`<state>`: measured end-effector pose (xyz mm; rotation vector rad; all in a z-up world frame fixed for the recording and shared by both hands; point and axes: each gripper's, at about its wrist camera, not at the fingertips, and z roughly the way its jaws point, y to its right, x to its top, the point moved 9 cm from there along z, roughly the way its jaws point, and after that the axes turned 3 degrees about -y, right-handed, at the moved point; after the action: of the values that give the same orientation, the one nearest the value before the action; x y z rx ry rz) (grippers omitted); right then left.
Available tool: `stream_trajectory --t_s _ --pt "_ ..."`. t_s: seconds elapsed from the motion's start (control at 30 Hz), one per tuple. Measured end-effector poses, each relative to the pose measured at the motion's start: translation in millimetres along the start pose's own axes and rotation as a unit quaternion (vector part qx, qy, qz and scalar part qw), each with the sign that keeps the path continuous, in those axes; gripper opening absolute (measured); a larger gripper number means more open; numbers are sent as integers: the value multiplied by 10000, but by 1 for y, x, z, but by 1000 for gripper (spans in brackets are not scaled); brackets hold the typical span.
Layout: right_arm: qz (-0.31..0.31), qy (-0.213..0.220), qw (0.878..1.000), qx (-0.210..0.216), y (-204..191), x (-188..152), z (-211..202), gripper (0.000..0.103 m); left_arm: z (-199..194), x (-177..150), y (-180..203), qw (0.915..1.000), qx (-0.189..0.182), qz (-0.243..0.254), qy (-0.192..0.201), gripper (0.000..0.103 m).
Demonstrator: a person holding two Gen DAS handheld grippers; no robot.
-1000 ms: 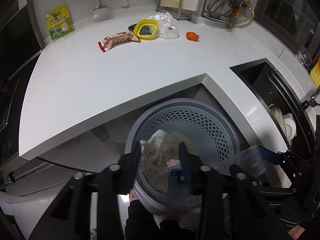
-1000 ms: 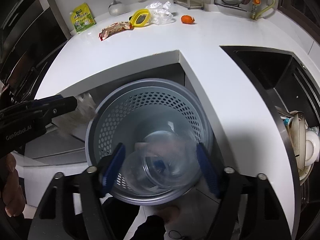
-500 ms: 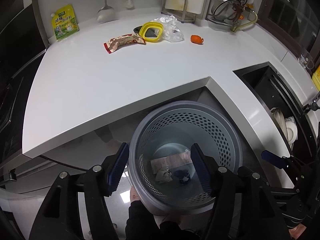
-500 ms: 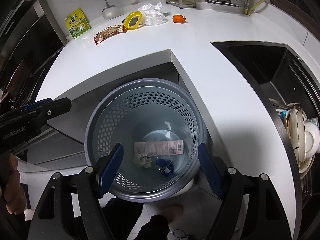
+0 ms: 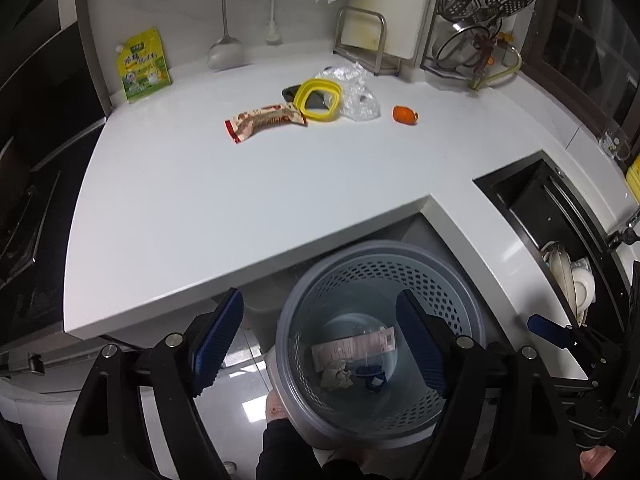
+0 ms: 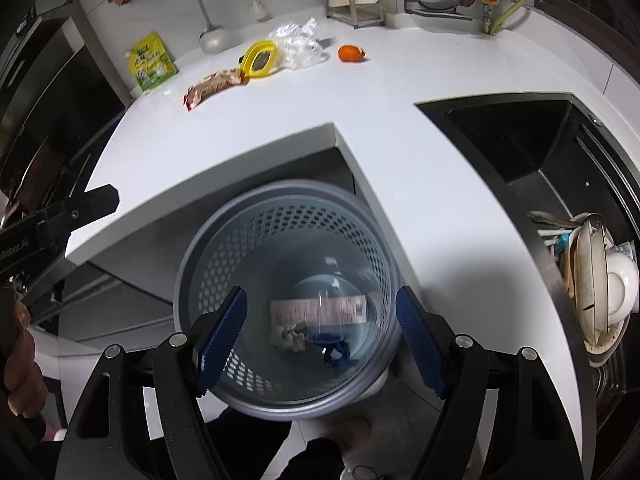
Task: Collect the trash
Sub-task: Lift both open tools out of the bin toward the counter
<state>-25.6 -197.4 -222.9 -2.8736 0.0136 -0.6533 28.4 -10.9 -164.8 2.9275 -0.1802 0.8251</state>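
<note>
A grey perforated waste basket (image 5: 440, 280) (image 6: 280, 232) stands on the floor below the white counter's inner corner. At its bottom lie a pink printed label (image 5: 354, 346) (image 6: 320, 312), a crumpled paper wad (image 5: 336, 376) (image 6: 290, 336) and a blue scrap (image 5: 372, 380). My left gripper (image 5: 319, 296) hovers over the basket, jaws opening, nothing between them. My right gripper (image 6: 321, 292) hangs open and empty above the same basket. On the counter lie a snack wrapper (image 5: 264, 120), a yellow lid ring (image 5: 318, 100), a clear plastic bag (image 5: 356, 92) and an orange peel (image 5: 404, 115).
A green-yellow pouch (image 5: 144, 66) leans on the back wall beside hanging utensils. A dark sink (image 6: 520, 140) holding dishes (image 6: 600, 280) is at the right, a dark stove at the left. A hand (image 6: 20, 360) holds the left gripper's handle.
The crumpled paper left my left gripper and a clear container left the right; both dropped into the basket. The left jaws spread wider and that gripper rose a little.
</note>
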Motion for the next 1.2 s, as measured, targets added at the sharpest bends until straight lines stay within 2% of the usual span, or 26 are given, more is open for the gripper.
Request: stream_trajectory --t_s 0.6,1.2 --pt "283 344 9990 -81 0 63 -3 75 3 72 -18 9991 -80 91 405 86" --pt "411 227 9988 -145 -20 112 33 75 42 118 -59 9993 -136 128 319 88"
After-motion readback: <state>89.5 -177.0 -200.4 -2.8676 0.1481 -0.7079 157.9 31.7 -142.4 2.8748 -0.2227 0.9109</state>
